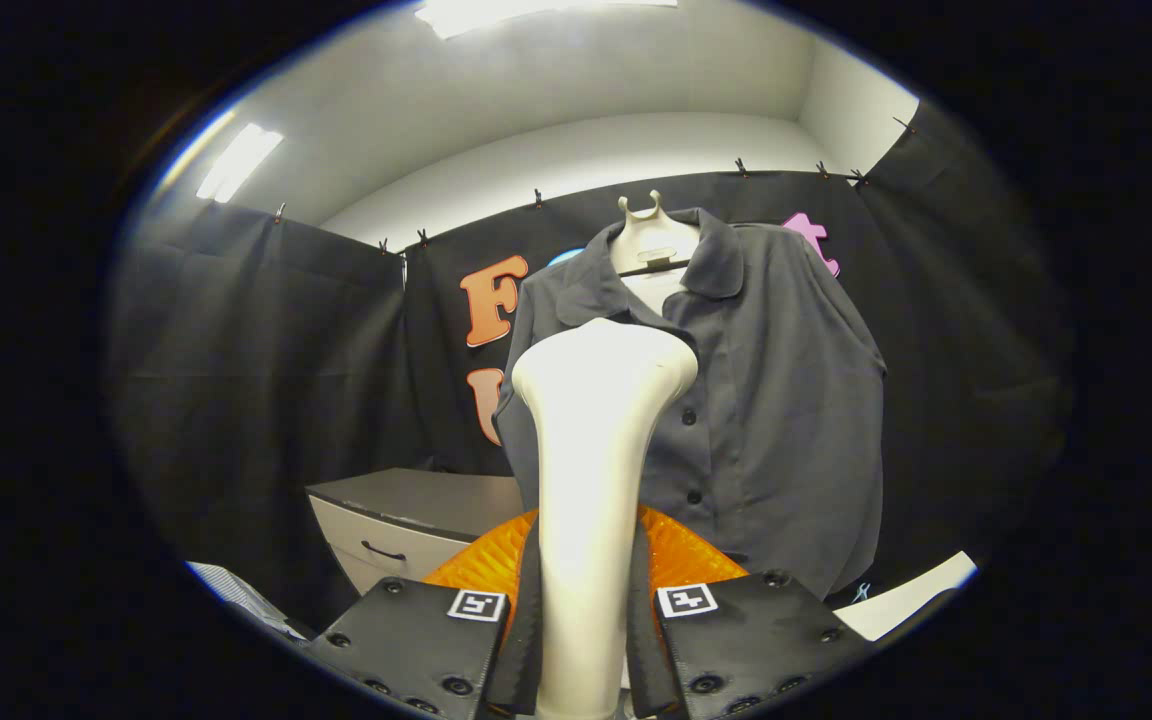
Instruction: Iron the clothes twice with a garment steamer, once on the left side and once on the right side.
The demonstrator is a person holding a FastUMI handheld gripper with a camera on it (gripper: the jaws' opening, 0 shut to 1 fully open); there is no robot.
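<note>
Steamer (591, 470) in hand-held gripper (584, 640)

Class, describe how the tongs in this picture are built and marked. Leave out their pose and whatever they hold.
The tongs have two broad, flat plates studded with round screws. Each plate carries a small square black-and-white marker near its inner top corner. A slim upright finger lines the inner edge of each plate.

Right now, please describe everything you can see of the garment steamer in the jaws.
The garment steamer is cream-white, smooth and glossy, like plastic. It stands upright between the jaws of the gripper, which press on its narrow handle from both sides. The handle rises and widens into a rounded head, in front of the dark grey shirt that hangs beyond it on a hanger. I cannot tell whether the head touches the cloth. No steam is visible. An orange ribbed part shows behind the handle, just above the jaws.
</note>
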